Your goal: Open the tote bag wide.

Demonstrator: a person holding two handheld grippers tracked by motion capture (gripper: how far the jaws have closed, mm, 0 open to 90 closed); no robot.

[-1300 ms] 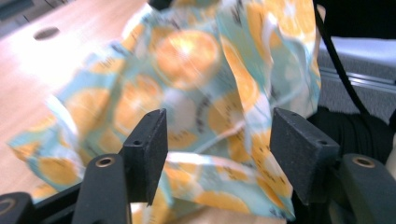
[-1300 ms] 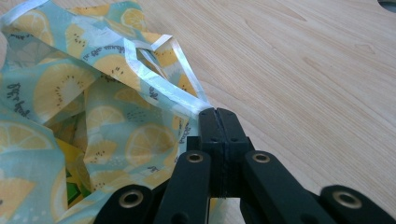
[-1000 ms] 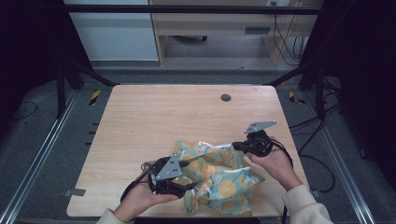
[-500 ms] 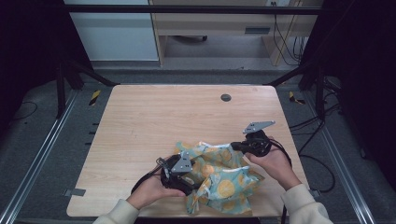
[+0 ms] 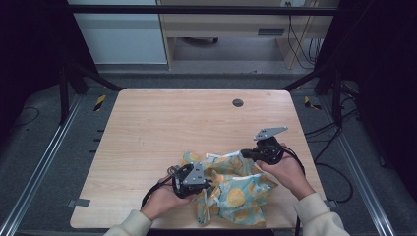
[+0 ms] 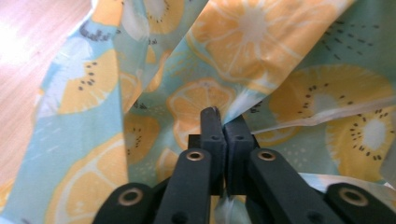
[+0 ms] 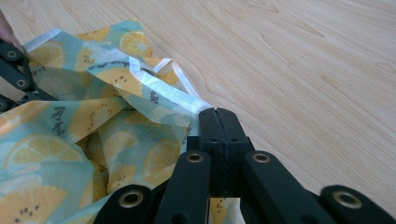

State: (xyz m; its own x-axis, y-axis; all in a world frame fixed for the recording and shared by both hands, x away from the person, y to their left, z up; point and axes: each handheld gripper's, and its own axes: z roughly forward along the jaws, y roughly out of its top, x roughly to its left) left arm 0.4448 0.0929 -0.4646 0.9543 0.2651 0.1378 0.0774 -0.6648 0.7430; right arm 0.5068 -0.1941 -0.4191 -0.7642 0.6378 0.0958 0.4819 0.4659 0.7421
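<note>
from where i stand, the person's left hand [image 5: 160, 200] comes up from the near edge of the wooden table [image 5: 147, 128], wrapped around the left gripper [image 5: 205, 186]. its cable loops back toward the near edge beside the wrist. in the left gripper view its two black jaws are pressed together, with a fold of the fruit-print bag [image 6: 289, 60] caught between them; the thin material creases and fans outward from the pinch.

the bag [image 5: 231, 189] itself lies crumpled on the near part of the table, toward the right of middle, pale blue-green with orange slices and seeded fruit halves printed on it. part of it reaches the near edge. in the right gripper view a white strip runs along one border of the bag [image 7: 70, 135], folded over on itself.

further right, the right gripper [image 5: 246, 154] is held in the right hand [image 5: 287, 169], its grey three-cornered plate tilted above it. its jaws are closed on the bag's white-edged border, right at the corner, as the right gripper view shows, and the left gripper [image 7: 14, 70] peeks in at the far left of that view.

beyond all this, a small dark round disc [image 5: 238, 103] sits on the far part of the table, well apart from the bag.
</note>
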